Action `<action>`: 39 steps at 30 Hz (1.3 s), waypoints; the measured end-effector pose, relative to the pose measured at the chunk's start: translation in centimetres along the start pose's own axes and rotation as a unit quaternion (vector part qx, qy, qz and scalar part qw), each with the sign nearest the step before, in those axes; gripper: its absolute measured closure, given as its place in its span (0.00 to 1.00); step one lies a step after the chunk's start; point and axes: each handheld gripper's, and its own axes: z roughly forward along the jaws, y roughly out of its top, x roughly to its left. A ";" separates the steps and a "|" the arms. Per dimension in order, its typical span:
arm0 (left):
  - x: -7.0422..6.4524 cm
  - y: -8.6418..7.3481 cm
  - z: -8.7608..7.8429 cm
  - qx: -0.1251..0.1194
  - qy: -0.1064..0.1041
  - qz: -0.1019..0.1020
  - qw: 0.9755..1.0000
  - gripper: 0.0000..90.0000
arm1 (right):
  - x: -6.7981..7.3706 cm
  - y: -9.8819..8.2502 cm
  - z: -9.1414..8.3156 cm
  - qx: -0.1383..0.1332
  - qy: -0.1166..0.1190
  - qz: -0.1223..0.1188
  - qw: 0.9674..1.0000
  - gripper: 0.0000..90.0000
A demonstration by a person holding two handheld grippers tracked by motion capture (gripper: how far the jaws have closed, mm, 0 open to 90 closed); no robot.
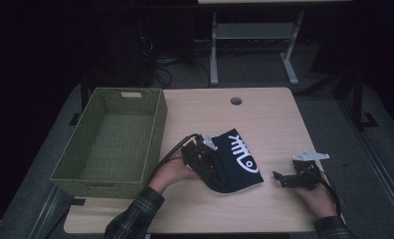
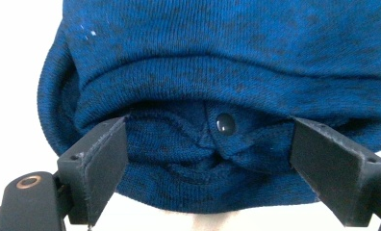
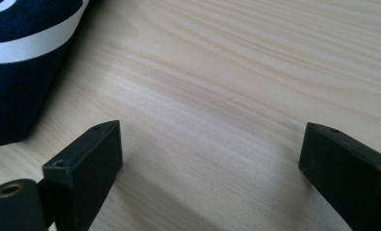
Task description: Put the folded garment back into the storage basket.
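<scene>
**A:** So where's this one at? Closest to the person, the right gripper [image 1: 279, 178] is sitting low over bare counter [image 1: 264, 114], jaws spread wide with nothing between them. In the right gripper view you can just see a corner of the dark blue knit garment [image 3: 15, 86] off to one side, near but not touching.

**B:** Yeah, that hand looks done with the garment. The left gripper [image 1: 205, 162] is the busy one. It's right at the left edge of the folded garment [image 1: 232, 162], the one with the white fish-bone print facing up. In the left gripper view the jaws are spread with a bunched-up fold and a little snap button [image 2: 225, 123] between them. Doesn't look like the pads are actually squeezing the cloth, though.

**A:** Agreed, more straddling than pinching. And the green woven basket [image 1: 110, 144] further back on the left is empty.

**B:** So my guess: folding's pretty much finished, garment's a neat bundle in the middle of the counter. What's left is the grab, carrying it left and dropping it in the basket.
</scene>
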 end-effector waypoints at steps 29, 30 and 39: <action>0.9 0.3 1.3 0.051 -0.058 -0.006 0.997 0.71 | -0.1 0.0 0.0 0.000 -0.005 0.003 1.000 0.09; 0.9 0.2 1.3 0.047 -0.066 -0.007 0.997 0.74 | -0.1 0.0 0.0 0.000 -0.005 0.004 1.000 0.09; 1.3 -0.3 1.2 0.025 -0.084 -0.029 0.996 0.81 | -0.1 0.0 0.0 0.000 -0.005 0.004 1.000 0.09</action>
